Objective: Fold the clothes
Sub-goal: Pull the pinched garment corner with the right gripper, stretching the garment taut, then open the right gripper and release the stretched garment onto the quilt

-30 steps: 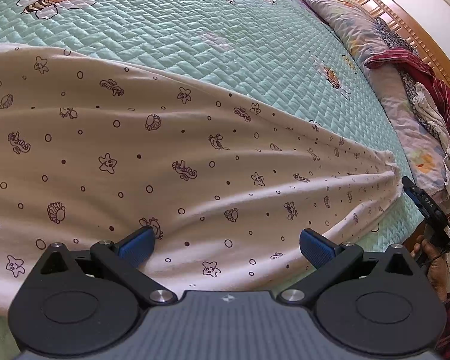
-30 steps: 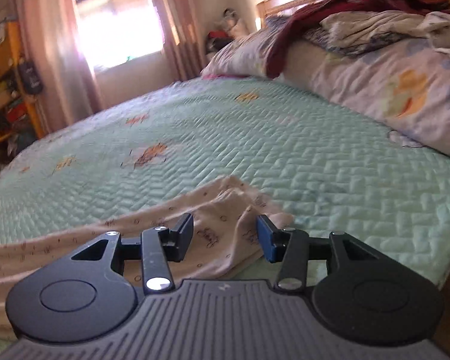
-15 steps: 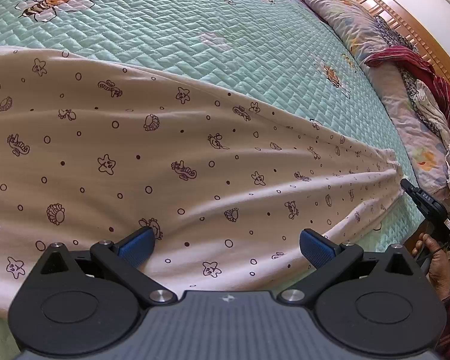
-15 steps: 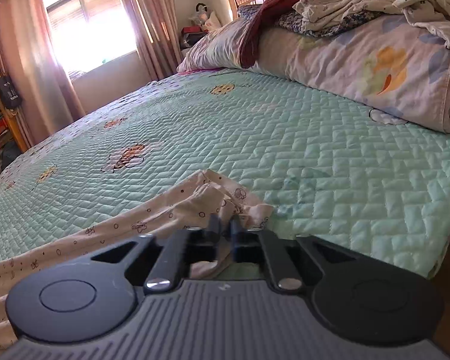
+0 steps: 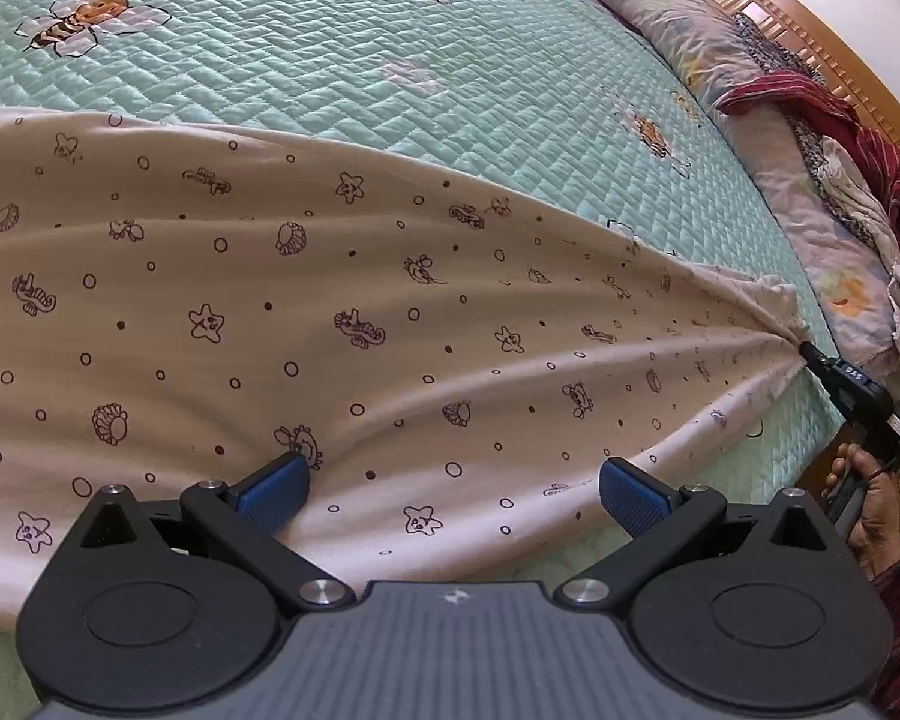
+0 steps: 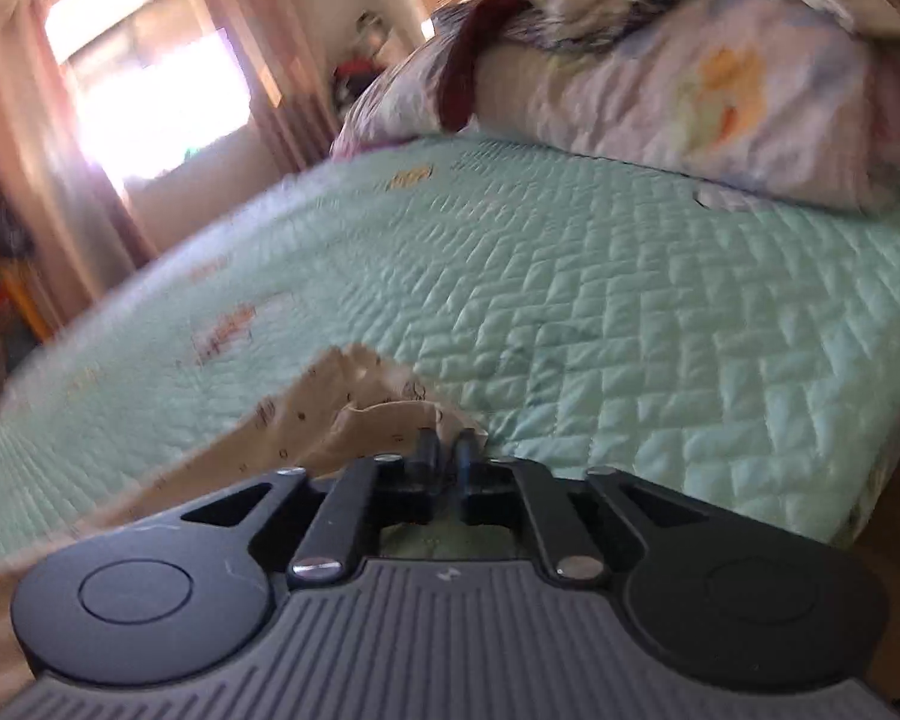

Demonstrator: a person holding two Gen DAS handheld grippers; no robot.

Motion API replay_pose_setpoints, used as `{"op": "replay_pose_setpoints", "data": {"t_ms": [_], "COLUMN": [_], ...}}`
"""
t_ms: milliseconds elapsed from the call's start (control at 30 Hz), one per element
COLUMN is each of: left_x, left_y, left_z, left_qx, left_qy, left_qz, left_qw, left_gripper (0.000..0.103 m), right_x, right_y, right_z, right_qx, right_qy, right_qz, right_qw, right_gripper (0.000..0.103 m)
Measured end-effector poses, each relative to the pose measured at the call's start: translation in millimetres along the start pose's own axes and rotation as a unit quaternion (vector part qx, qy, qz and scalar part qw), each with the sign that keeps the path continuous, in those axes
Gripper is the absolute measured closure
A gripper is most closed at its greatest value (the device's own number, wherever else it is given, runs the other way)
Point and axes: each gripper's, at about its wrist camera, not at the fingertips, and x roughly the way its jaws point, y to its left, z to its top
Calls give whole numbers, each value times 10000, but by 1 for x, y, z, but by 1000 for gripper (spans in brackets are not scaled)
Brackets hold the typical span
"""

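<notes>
We see the printed cream garment (image 5: 342, 312) spread flat on the green quilt (image 5: 330, 54). Our left gripper (image 5: 453, 483) hovers released over the garment's near edge. Our right gripper (image 6: 447, 450) is clenched on the garment's far corner, pulling it taut near the quilt's edge.

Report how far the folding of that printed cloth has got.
Done: the printed cloth lies spread on the green quilt. In hand: the right tool is shut on its corner, pulling it taut. Left: the left tool hovers open, gripping nothing; no fold is made yet.
</notes>
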Motion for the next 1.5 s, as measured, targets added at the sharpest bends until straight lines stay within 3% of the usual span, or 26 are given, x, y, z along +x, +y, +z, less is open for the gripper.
{"op": "replay_pose_setpoints", "data": {"t_ms": [67, 133, 200, 267, 333, 400, 467, 500, 533, 567, 633, 700, 767, 833, 867, 900, 967, 1067, 1167, 1233, 1267, 1333, 1400, 1500], "left_x": [-1, -2, -2, -3, -3, -2, -1, 0, 0, -1, -3, -5, -8, -10, -12, -13, -17, -25, -29, -29, -30, -36, -46, -58], "left_y": [1, 1, -1, -6, -10, -11, -13, -13, -14, -14, -8, -2, 5, 12, 14, 17, 21, 29, 34, 36, 37, 42, 47, 55], "left_z": [0, -2, -5, -7, -10, -13, -16, -17, -18, -18, -18, -17, -16, -15, -15, -15, -16, -17, -16, -15, -16, -18, -21, -22], "left_qx": [-1, 39, 114, 255, 410, 562, 702, 765, 794, 816, 639, 442, 245, 48, -36, -117, -279, -549, -681, -723, -767, -839, -870, -949], "left_qy": [-14, -61, -113, -135, -130, -144, -155, -152, -153, -155, -191, -230, -268, -306, -318, -328, -349, -420, -497, -501, -511, -578, -719, -926], "left_qz": [-27, -52, -20, 46, 58, 81, 104, 118, 121, 123, -24, -183, -342, -501, -564, -624, -743, -907, -979, -1004, -1027, -1086, -1102, -1164], "left_qw": [10000, 10000, 9999, 9996, 9991, 9983, 9974, 9969, 9967, 9965, 9978, 9986, 9988, 9983, 9979, 9974, 9962, 9935, 9916, 9911, 9904, 9889, 9875, 9843], "left_gripper": [1, 1, 1, 1, 1, 1, 1, 1, 1, 1, 1, 1, 1, 1, 1, 1, 1, 1, 1, 1, 1, 1, 1, 1], "right_x": [-11, -28, -38, -34, -14, 19, 64, 82, 95, 102, 95, 78, 53, 39, 42, 49, 61, 31, -19, -32, -34, -32, -47, -58], "right_y": [-4, 11, 38, 70, 107, 130, 138, 136, 131, 129, 134, 142, 153, 165, 171, 174, 174, 177, 195, 198, 198, 191, 179, 183], "right_z": [0, 6, 13, 16, 10, 0, -9, -11, -10, -8, -4, -2, -4, -14, -22, -29, -37, -28, -25, -39, -52, -83, -93, -84], "right_qx": [206, -74, -501, -813, -1016, -885, -696, -506, -222, -24, 21, -47, -208, -372, -515, -720, -1143, -1091, -1653, -1946, -2139, -2704, -2940, -2810], "right_qy": [-218, -522, -490, 16, 911, 1719, 2190, 2301, 2225, 2135, 1899, 1677, 1586, 1802, 2001, 2087, 2009, 1591, 1540, 1984, 2323, 3018, 3016, 2786], "right_qz": [-13, -57, 445, 1381, 2361, 2666, 2288, 2174, 2145, 2118, 2069, 2175, 2647, 3076, 2910, 2482, 1640, 1669, 2310, 2426, 2325, 1676, 1424, 1435], "right_qw": [9995, 9986, 9965, 9871, 9621, 9442, 9460, 9472, 9508, 9537, 9598, 9615, 9510, 9336, 9342, 9432, 9590, 9669, 9464, 9294, 9199, 8987, 8957, 9071], "right_gripper": [76, 76, 76, 76, 75, 75, 75, 86, 94, 94, 86, 86, 83, 65, 64, 64, 96, 88, 81, 66, 66, 71, 71, 70]}}
